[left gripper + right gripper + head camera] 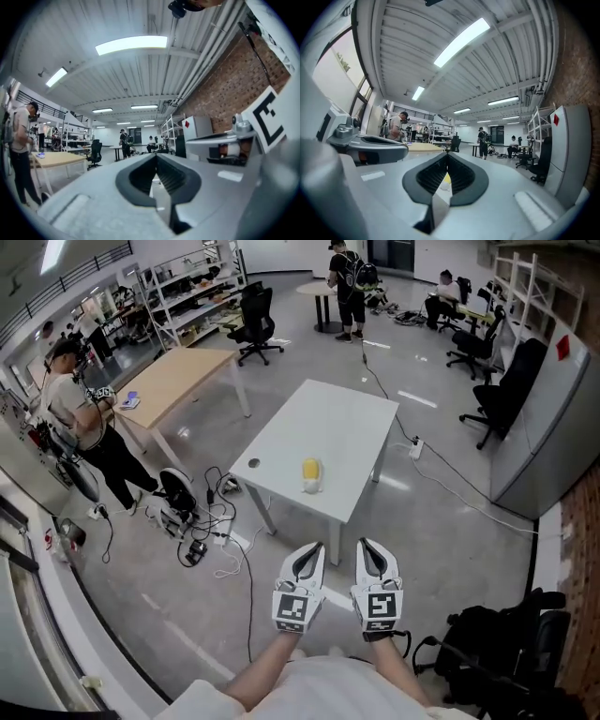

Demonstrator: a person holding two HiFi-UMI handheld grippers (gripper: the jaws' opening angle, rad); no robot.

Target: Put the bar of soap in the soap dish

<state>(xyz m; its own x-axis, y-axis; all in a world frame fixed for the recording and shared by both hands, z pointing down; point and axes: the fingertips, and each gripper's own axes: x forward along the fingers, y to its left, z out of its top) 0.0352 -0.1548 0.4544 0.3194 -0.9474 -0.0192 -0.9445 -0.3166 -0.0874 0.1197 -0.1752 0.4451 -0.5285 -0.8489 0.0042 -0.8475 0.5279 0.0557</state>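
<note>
**Soap waits at table's edge, grippers empty**

The left gripper (315, 549) and right gripper (365, 546) are closed on nothing, well short of the white table (337, 418). The yellow bar of soap (310, 468) lies at the table's near edge, against the white soap dish (312, 487). A clumsy nudge could knock it off.

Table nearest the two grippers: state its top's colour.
White. The table shows best in the head view.

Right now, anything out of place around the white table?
Nothing spilled or damaged. The yellow soap lies on the white table by its near edge. Only oddity: a loose tangle of cables on the floor by its left legs.
</note>
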